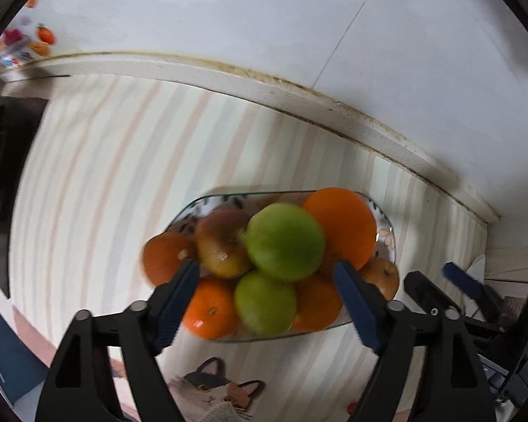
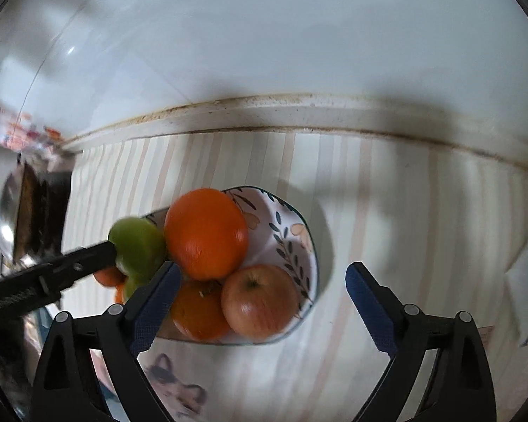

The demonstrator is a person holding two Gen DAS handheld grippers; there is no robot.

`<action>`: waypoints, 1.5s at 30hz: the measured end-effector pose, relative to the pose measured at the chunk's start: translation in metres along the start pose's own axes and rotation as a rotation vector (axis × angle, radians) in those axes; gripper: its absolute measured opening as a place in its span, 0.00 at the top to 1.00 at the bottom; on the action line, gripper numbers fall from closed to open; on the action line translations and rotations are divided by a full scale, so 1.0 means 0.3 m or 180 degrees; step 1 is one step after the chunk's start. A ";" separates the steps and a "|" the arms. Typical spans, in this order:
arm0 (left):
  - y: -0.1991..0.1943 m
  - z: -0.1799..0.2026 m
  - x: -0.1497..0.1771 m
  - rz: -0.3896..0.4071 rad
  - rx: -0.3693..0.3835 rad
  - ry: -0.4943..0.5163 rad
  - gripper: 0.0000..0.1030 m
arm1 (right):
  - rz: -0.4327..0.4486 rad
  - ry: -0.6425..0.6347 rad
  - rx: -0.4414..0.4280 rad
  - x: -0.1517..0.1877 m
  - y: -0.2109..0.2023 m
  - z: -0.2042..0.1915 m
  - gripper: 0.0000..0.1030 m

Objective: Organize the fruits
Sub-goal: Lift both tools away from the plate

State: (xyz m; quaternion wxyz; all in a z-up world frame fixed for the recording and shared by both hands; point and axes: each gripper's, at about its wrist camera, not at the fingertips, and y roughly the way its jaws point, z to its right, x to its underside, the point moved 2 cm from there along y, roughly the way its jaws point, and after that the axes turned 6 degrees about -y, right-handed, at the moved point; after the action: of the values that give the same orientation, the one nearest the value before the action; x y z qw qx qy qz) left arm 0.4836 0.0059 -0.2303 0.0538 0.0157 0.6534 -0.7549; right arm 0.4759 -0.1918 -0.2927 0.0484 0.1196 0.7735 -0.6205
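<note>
A leaf-patterned plate point(image 1: 387, 235) holds a pile of fruit: two green apples point(image 1: 285, 241), several oranges point(image 1: 341, 227) and reddish apples point(image 1: 221, 246). My left gripper point(image 1: 267, 274) is open, its fingers on either side of the green apples just above the pile. In the right wrist view the same plate point(image 2: 292, 242) shows a big orange point(image 2: 206, 234), a red apple point(image 2: 260, 300) and a green apple point(image 2: 139, 246) by the left gripper's finger. My right gripper point(image 2: 264, 274) is open and empty above the plate's right half.
The plate stands on a striped tablecloth point(image 1: 123, 176) near the table's back edge and a white wall. A cat-print cloth point(image 1: 211, 390) lies at the front. Dark objects point(image 1: 3, 161) stand at the left; the right gripper point(image 1: 450, 281) shows at the right.
</note>
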 end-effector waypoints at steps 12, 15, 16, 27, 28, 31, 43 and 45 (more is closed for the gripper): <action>-0.165 -0.097 0.286 0.0535 -0.0250 -0.0059 0.17 | 0.0193 -0.0550 0.0275 0.216 -0.161 -0.134 0.06; -0.221 -0.108 0.340 0.0649 -0.0265 -0.0082 0.17 | 0.0288 -0.0609 0.0266 0.253 -0.221 -0.163 0.06; -0.235 -0.111 0.350 0.0679 -0.0260 -0.0087 0.17 | 0.0340 -0.0631 0.0264 0.270 -0.253 -0.173 0.06; -0.465 -0.082 0.511 0.1115 -0.0205 0.0012 0.17 | 0.0732 -0.0730 0.0161 0.392 -0.532 -0.254 0.06; -0.477 -0.080 0.520 0.1135 -0.0196 0.0005 0.17 | 0.0781 -0.0766 0.0170 0.405 -0.563 -0.264 0.06; -0.521 -0.080 0.550 0.1234 -0.0167 -0.0013 0.17 | 0.0890 -0.0828 0.0199 0.434 -0.635 -0.280 0.06; -0.621 -0.074 0.676 0.1416 -0.0155 0.0026 0.17 | 0.1130 -0.0875 0.0158 0.524 -0.819 -0.305 0.06; -0.626 -0.073 0.688 0.1420 -0.0157 0.0030 0.17 | 0.1146 -0.0875 0.0135 0.536 -0.829 -0.309 0.06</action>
State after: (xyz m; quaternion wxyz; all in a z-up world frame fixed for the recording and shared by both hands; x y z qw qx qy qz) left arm 0.2584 0.0412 -0.0680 0.2168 0.1621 0.6523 -0.7080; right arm 0.2662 -0.1318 -0.0719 0.2607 0.1710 0.7125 -0.6285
